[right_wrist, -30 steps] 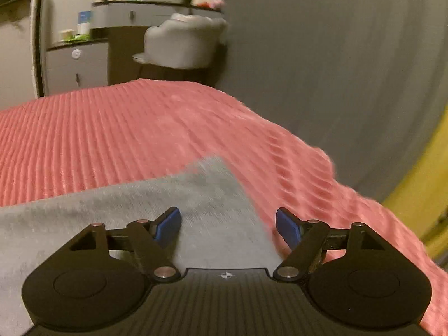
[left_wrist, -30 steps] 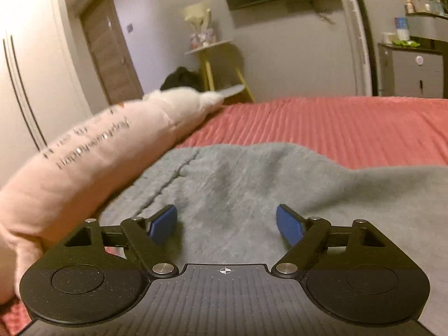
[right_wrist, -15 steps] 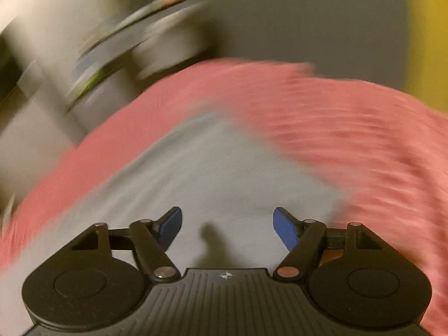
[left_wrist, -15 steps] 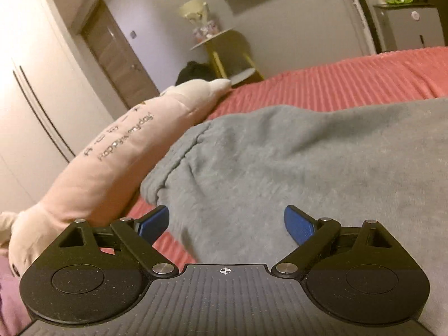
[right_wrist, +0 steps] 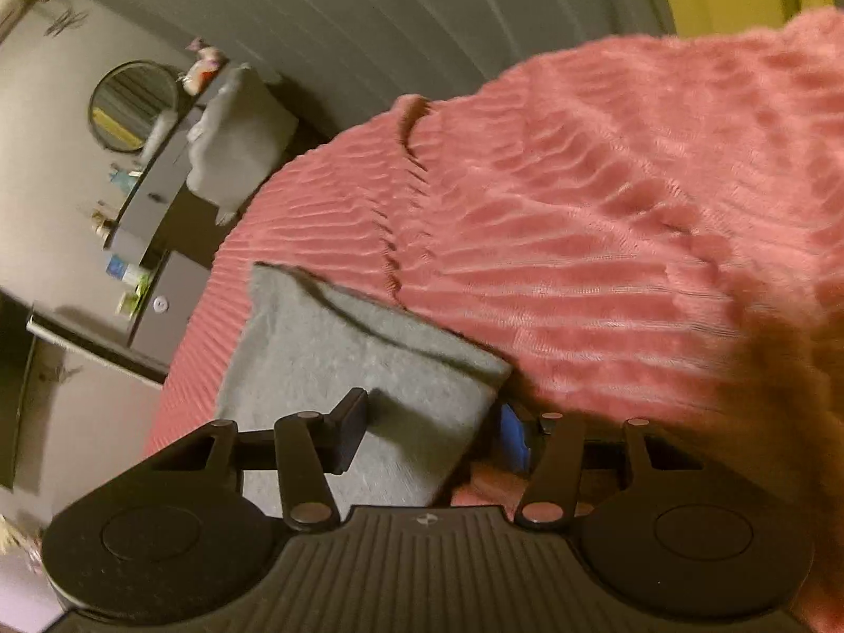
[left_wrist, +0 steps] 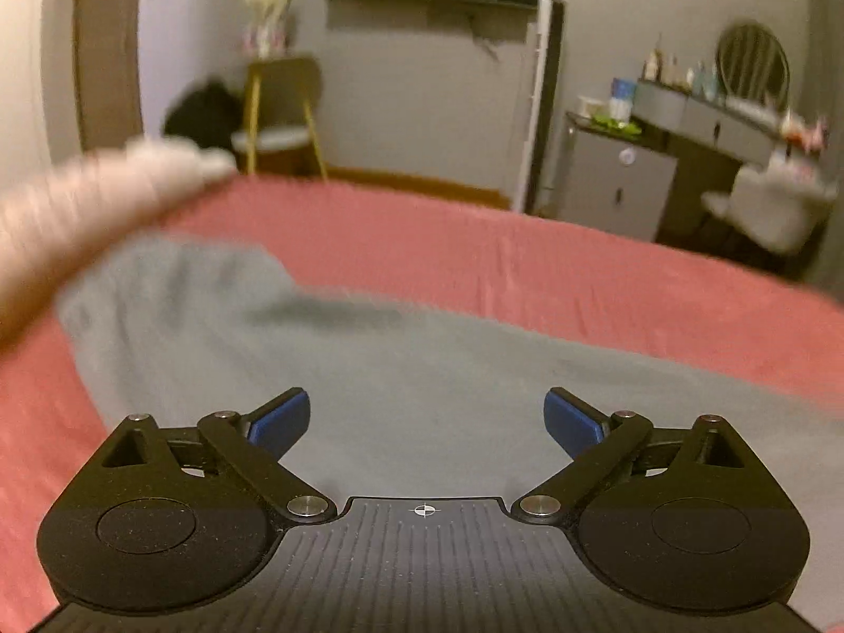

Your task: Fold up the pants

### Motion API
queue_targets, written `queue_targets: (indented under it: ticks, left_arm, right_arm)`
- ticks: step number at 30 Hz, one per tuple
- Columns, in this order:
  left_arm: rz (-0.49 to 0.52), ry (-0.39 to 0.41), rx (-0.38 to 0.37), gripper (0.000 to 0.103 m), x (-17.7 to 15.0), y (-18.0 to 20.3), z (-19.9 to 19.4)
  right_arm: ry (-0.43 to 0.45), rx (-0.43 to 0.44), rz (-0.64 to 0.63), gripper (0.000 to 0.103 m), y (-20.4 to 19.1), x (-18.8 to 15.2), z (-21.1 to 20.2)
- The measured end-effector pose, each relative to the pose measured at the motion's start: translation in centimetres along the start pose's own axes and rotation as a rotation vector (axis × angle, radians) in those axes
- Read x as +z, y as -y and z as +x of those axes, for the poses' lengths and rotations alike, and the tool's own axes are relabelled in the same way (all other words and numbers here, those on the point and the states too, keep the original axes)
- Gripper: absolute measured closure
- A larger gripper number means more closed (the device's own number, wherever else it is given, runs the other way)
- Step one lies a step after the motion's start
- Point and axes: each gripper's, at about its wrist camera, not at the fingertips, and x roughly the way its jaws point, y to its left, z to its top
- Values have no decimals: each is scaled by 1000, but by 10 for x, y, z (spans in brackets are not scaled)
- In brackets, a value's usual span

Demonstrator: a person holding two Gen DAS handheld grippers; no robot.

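Note:
Grey pants (left_wrist: pixel 401 369) lie spread on a pink ribbed bedspread (left_wrist: pixel 580 274). My left gripper (left_wrist: pixel 426 419) is open and empty, held just above the middle of the grey cloth. In the right wrist view the camera is rolled to the side. My right gripper (right_wrist: pixel 432 435) is open, with its jaws standing on either side of the end of a grey pant leg (right_wrist: pixel 337 358). One finger lies over the cloth; the blue pad (right_wrist: pixel 514 435) is partly tucked behind the cloth edge. The jaws are not closed on it.
A long pink plush pillow (left_wrist: pixel 89 200) lies at the left of the bed beside the pants. Beyond the bed stand a yellow stool (left_wrist: pixel 282 105), a grey cabinet (left_wrist: pixel 617 179) and a vanity with a round mirror (right_wrist: pixel 132 105). The bedspread (right_wrist: pixel 606 221) is wrinkled.
My left gripper has swung right and pulled back, so more of the pants and bed show. My right gripper has rolled sideways and dropped to the pant leg's end, jaws now astride the cloth.

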Motion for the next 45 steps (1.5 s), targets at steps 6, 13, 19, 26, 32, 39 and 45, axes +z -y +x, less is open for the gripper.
queue_targets:
  ticks: [6, 13, 19, 26, 32, 39, 45]
  left_arm:
    - [-79, -154, -1, 3, -11, -17, 36]
    - [-121, -232, 27, 3, -16, -20, 48]
    - [-157, -242, 69, 3, -19, -23, 46]
    - [-152, -234, 73, 3, -18, -21, 45]
    - [-157, -217, 67, 3, -19, -20, 41]
    - [-126, -180, -20, 3, -19, -15, 32]
    - [-79, -176, -240, 4, -18, 5, 27]
  right_arm:
    - [73, 72, -152, 84, -17, -3, -17]
    - [17, 42, -130, 66, -14, -1, 5]
    - [53, -17, -184, 83, -33, 0, -2]
    - [231, 84, -625, 88, -143, -45, -52]
    - [40, 404, -1131, 88, -226, -182, -58]
    - [-375, 384, -1177, 80, -208, -263, -11]
    - [-385, 415, -606, 29, -164, -173, -2]
